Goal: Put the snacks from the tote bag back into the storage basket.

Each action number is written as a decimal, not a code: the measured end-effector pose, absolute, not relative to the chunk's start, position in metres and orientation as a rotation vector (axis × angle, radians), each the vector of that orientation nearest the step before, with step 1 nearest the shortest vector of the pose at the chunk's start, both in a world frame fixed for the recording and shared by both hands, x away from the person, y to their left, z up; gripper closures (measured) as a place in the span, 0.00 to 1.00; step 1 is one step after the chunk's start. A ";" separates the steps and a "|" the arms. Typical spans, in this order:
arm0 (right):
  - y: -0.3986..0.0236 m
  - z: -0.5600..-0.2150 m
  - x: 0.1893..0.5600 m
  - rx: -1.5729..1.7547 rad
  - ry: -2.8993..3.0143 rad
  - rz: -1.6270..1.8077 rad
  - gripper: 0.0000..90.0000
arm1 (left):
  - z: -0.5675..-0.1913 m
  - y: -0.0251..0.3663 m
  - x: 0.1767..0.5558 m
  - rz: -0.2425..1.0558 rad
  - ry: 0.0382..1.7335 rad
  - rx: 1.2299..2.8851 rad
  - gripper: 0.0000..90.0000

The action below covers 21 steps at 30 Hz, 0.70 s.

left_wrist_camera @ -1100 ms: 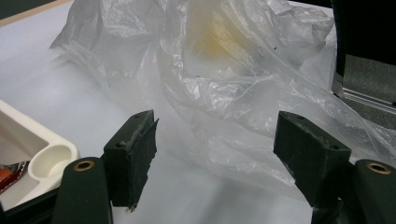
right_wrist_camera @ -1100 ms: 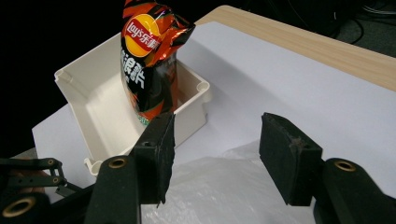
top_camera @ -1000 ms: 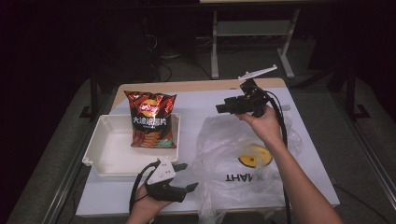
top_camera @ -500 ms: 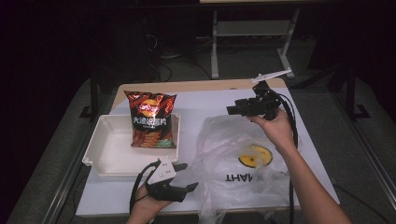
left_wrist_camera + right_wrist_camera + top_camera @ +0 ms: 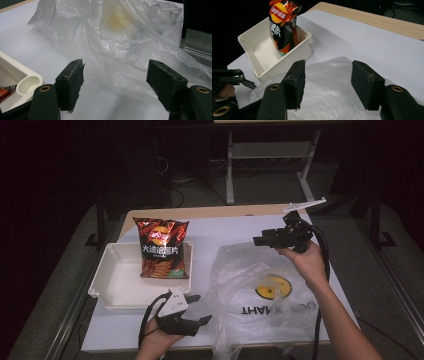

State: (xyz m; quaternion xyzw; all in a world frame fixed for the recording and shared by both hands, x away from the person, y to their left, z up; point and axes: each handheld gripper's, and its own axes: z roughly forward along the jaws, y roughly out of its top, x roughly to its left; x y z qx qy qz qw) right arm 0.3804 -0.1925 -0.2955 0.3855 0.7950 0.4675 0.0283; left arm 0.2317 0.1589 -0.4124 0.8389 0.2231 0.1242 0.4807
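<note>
A red bag of crisps [image 5: 161,249] leans upright at the right end of a white tray [image 5: 116,285]. To the tray's right a crumpled clear plastic bag [image 5: 260,290] with a yellow print lies on the white table cover. My left gripper [image 5: 202,309] rests near the front edge, open, its jaws pointing at the plastic bag [image 5: 130,37] with nothing between them. My right gripper [image 5: 260,238] hovers above the bag's far right part, open and empty. In the right gripper view its jaws [image 5: 328,80] face the crisps [image 5: 283,25] and the tray [image 5: 262,57], over the plastic [image 5: 329,100].
The tray's corner [image 5: 22,82] lies just left of my left jaws. A strip of bare wooden tabletop [image 5: 210,212] runs along the far edge. A metal stand [image 5: 270,155] rises from the dark floor behind the table.
My right hand has carried its open gripper to the right, away from the crisps, and slightly lower. The left gripper, tray, crisps and plastic bag have stayed put.
</note>
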 end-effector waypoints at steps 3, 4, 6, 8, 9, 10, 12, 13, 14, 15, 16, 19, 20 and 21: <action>-0.200 -0.298 0.378 1.190 2.447 1.445 0.49 | -0.412 0.159 0.232 0.303 0.545 2.051 0.33; -0.201 -0.299 0.377 1.195 2.444 1.445 0.49 | -0.412 0.159 0.232 0.303 0.545 2.050 0.33; -0.207 -0.301 0.375 1.202 2.440 1.442 0.49 | -0.412 0.159 0.232 0.303 0.546 2.050 0.33; -0.211 -0.303 0.373 1.203 2.433 1.446 0.49 | -0.412 0.159 0.232 0.303 0.547 2.051 0.33; -0.214 -0.304 0.372 1.210 2.431 1.448 0.49 | -0.412 0.159 0.232 0.304 0.547 2.052 0.33; -0.216 -0.304 0.371 1.213 2.425 1.451 0.49 | -0.413 0.159 0.232 0.304 0.547 2.052 0.33; -0.220 -0.306 0.369 1.218 2.421 1.460 0.49 | -0.412 0.159 0.232 0.302 0.547 2.056 0.33; -0.222 -0.307 0.368 1.220 2.419 1.458 0.49 | -0.412 0.159 0.232 0.302 0.547 2.058 0.33; -0.225 -0.309 0.367 1.225 2.416 1.463 0.49 | -0.413 0.159 0.232 0.302 0.548 2.058 0.33; -0.226 -0.310 0.366 1.226 2.413 1.468 0.49 | -0.413 0.159 0.232 0.301 0.549 2.058 0.33; -0.228 -0.311 0.365 1.231 2.410 1.477 0.49 | -0.413 0.159 0.232 0.301 0.549 2.057 0.33; -0.233 -0.314 0.362 1.229 2.413 1.476 0.49 | -0.413 0.159 0.232 0.304 0.549 2.055 0.33; -0.234 -0.315 0.361 1.229 2.409 1.479 0.49 | -0.413 0.159 0.232 0.304 0.549 2.056 0.33; -0.236 -0.316 0.360 1.227 2.409 1.480 0.49 | -0.413 0.159 0.232 0.304 0.549 2.056 0.33</action>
